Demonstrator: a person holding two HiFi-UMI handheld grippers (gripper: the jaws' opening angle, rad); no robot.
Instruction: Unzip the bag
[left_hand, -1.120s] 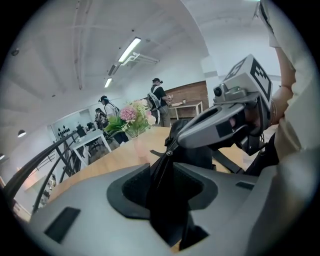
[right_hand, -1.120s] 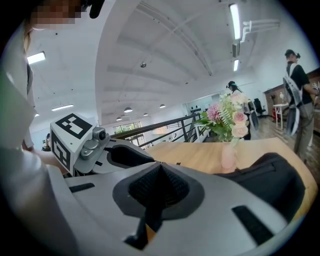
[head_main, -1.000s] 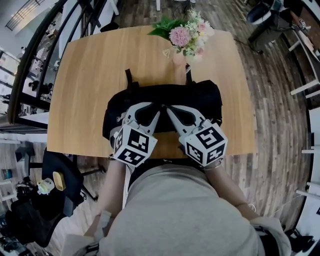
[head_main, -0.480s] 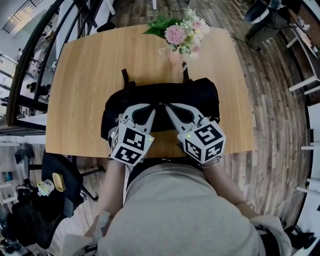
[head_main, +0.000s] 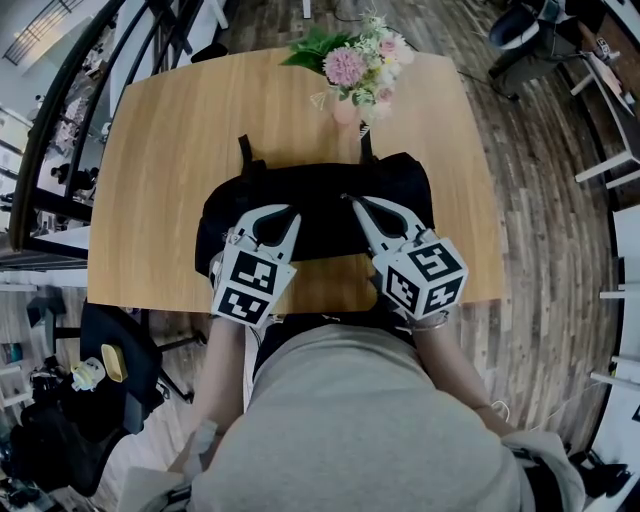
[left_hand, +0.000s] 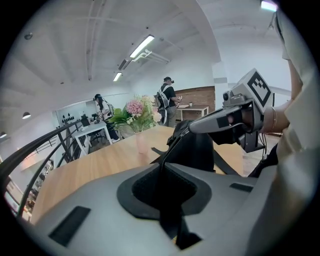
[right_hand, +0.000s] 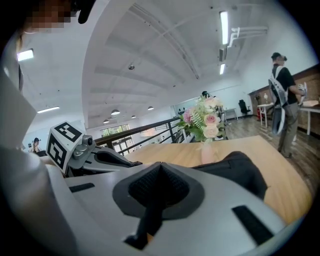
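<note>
Bag flat on table, toward the 6 o'clock edge, long side running 9 to 3. Straps trailing off toward 12. Vase of flowers just past the bag at 12, near but apart.

Left gripper on the bag's top line, a little toward 9 of centre. Fingers just closed in, now pinching a ridge of black fabric; acts as the anchor.

Right gripper on the same line, toward 3 of the left one. Fingers pressed together at the peak of the bag's top. Probably on the zip pull, but too small to confirm. From the left gripper view, fabric drawn up taut between the two tips.

Step in hand, by judgement: early in the unzip, pull heading toward 3, most of the zip not visibly open yet.

Possible trouble:
- Anchor pinch thin, on soft cloth. If slipping, whole bag dragging toward 3 instead of the zip running.
- Small pull in flat fingers. Sideways tug at a bad angle, and out it pops.
- Slack fabric bunching ahead of the slider, jamming it.
- Any shove toward 12 nudging the vase over.
</note>
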